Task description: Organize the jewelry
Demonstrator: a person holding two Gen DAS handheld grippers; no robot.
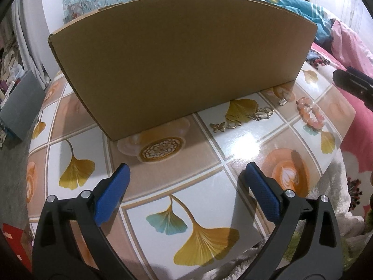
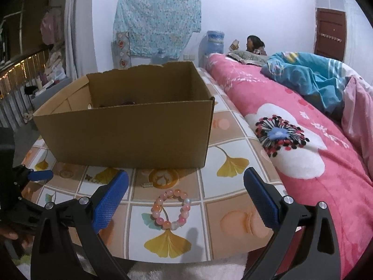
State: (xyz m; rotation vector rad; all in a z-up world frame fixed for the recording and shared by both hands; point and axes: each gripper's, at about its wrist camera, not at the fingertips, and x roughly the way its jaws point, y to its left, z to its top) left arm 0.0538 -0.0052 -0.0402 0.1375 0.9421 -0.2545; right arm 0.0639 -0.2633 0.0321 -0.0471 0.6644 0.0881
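Observation:
A brown cardboard box [image 1: 181,63] stands on the patterned table; it also shows in the right wrist view [image 2: 130,133], open on top with dark items inside. A pink bead bracelet [image 2: 171,208] lies just ahead of my open, empty right gripper [image 2: 186,175]; it also shows in the left wrist view [image 1: 310,113]. A butterfly charm [image 1: 217,126], a gold pendant [image 1: 233,123] and a silver chain piece [image 1: 261,114] lie right of the box's near corner. My left gripper [image 1: 186,166] is open and empty above the table, short of the box.
The table [image 1: 233,144] has a ginkgo-leaf tile cloth. A pink flowered bed [image 2: 314,144] runs along its right side, with a person at the far end. The left gripper [image 2: 39,176] shows at the right wrist view's left edge. A small spring-like piece [image 2: 147,185] lies near the box.

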